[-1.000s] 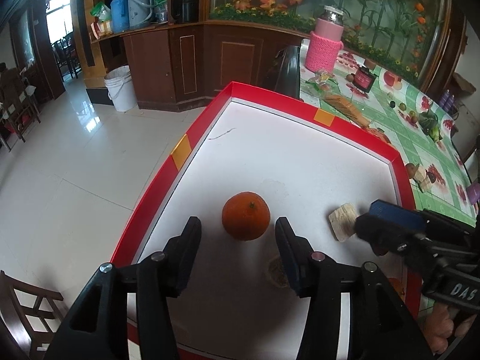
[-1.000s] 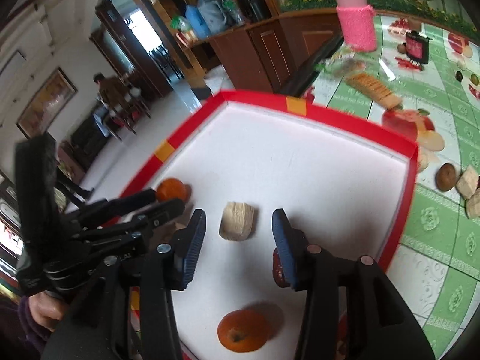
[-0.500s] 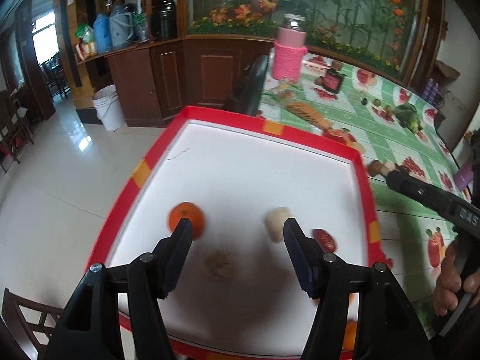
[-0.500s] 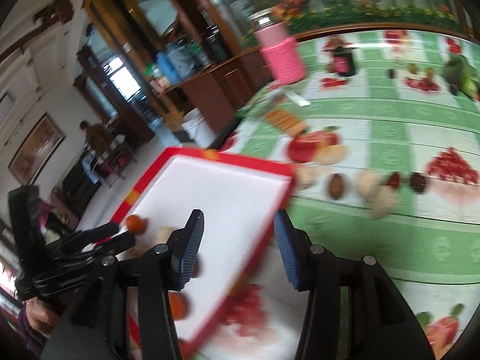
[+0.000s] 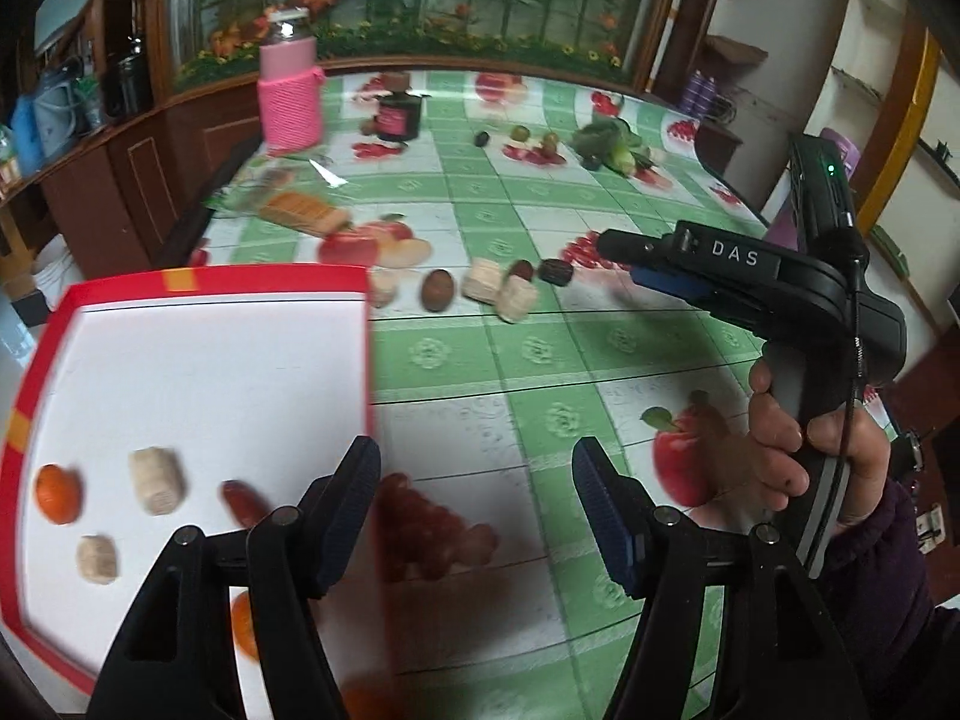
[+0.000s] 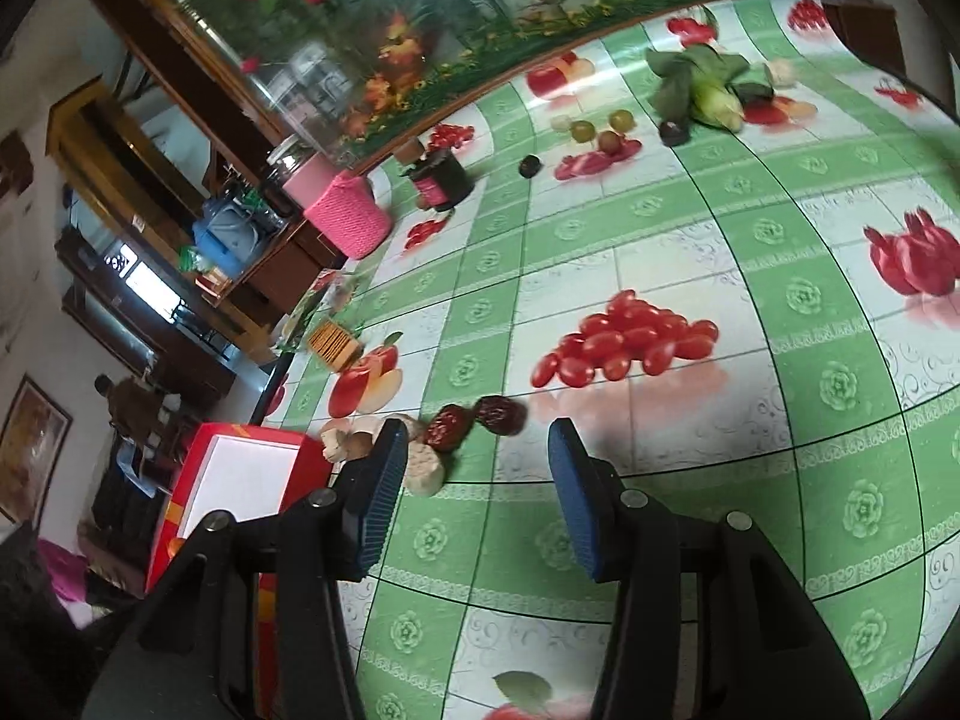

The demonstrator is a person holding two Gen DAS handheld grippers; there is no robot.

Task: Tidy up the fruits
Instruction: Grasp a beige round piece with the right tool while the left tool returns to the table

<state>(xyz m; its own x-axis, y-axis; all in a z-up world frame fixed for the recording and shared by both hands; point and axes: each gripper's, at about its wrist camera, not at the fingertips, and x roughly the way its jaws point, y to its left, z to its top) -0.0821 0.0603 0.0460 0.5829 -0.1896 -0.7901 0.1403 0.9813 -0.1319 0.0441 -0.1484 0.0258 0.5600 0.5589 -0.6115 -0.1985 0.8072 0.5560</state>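
Observation:
A red-rimmed white tray (image 5: pixel 219 281) lies at the table's left and holds an orange (image 5: pixel 57 493), two pale cut chunks (image 5: pixel 156 480), a dark red date (image 5: pixel 240 502) and a second orange (image 5: pixel 243 624) behind my left finger. My left gripper (image 5: pixel 477 507) hovers open and empty over the tablecloth beside the tray's right rim. On the cloth lies a row of loose pieces: a brown fruit (image 5: pixel 436 290), pale chunks (image 5: pixel 517 299) and dark dates (image 6: pixel 498 414). My right gripper (image 6: pixel 471 495) is open and empty just short of the dates.
A pink knitted jar (image 5: pixel 290 97), a dark jar (image 5: pixel 398 118), a cracker pack (image 5: pixel 303 211), leafy greens (image 6: pixel 699 84) and small round fruits (image 6: pixel 600 129) sit farther back on the green checked fruit-print tablecloth. A hand (image 5: pixel 798 450) holds the right gripper's handle.
Both grippers have swung right, off the tray and over the tablecloth. The left one has left the orange behind; the right one now faces the loose dates and chunks.

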